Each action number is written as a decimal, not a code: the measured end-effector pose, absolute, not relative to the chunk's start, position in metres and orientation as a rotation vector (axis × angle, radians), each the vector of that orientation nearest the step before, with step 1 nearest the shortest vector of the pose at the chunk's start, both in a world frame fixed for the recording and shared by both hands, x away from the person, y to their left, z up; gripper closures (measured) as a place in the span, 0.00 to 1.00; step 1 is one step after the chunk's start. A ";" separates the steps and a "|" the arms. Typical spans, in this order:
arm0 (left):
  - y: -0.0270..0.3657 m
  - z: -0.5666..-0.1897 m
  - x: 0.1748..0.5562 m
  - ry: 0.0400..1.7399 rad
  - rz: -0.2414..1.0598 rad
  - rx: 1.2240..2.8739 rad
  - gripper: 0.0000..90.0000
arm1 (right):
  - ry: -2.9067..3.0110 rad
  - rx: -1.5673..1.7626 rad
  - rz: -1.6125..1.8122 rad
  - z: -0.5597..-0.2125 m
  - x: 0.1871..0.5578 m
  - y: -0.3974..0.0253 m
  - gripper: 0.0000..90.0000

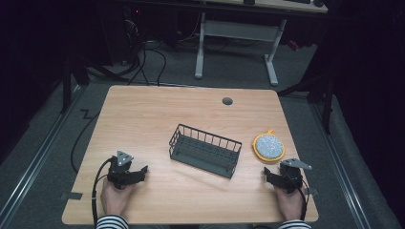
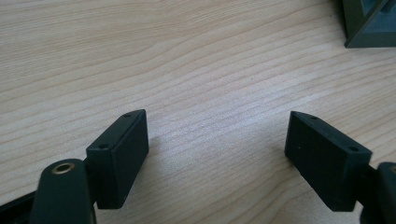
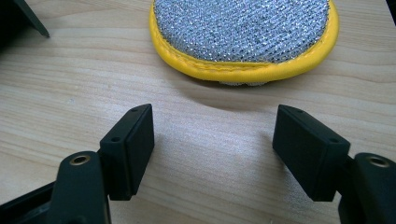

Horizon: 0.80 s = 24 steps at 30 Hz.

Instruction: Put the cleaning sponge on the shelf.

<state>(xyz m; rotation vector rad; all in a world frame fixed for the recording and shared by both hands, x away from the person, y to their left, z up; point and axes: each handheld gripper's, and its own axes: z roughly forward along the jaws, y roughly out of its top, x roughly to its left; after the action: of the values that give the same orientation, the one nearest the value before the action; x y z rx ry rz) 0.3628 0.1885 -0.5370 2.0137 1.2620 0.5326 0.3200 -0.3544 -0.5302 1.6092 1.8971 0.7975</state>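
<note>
The right hand-held gripper [image 3: 212, 140] rests on the surface [image 1: 143, 119] with its jaws spread wide and empty, just short of the round yellow-rimmed scrubber [image 3: 243, 32]. Left of the scrubber stands a dark wire basket [image 1: 205, 150]. The left hand-held gripper [image 2: 217, 154] lies wide open too, near the basket's other side.
</note>
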 end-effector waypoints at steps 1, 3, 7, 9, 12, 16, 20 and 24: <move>0.189 -0.537 0.363 1.262 0.533 2.013 0.24 | 1.897 1.609 0.797 -0.530 0.320 -0.354 0.33; 0.189 -0.537 0.363 1.262 0.533 2.014 0.24 | 1.896 1.610 0.797 -0.530 0.320 -0.354 0.33; 0.189 -0.537 0.363 1.263 0.534 2.011 0.24 | 1.895 1.611 0.796 -0.530 0.320 -0.354 0.33; 0.189 -0.537 0.363 1.262 0.534 2.011 0.24 | 1.895 1.611 0.796 -0.530 0.320 -0.354 0.33; 0.189 -0.537 0.363 1.263 0.534 2.011 0.25 | 1.906 1.602 0.800 -0.530 0.320 -0.354 0.32; 0.189 -0.537 0.363 1.264 0.533 2.009 0.25 | 1.919 1.604 0.820 -0.530 0.319 -0.357 0.34; 0.189 -0.537 0.363 1.264 0.535 2.009 0.25 | 1.922 1.626 0.812 -0.528 0.315 -0.360 0.36; 0.189 -0.537 0.363 1.264 0.535 2.009 0.25 | 1.920 1.640 0.832 -0.526 0.307 -0.363 0.37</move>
<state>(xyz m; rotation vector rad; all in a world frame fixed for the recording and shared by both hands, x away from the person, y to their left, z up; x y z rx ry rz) 0.3626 0.1887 -0.5371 2.0089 1.2643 0.5354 0.3066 -0.3630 -0.5256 1.6398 1.9203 0.8321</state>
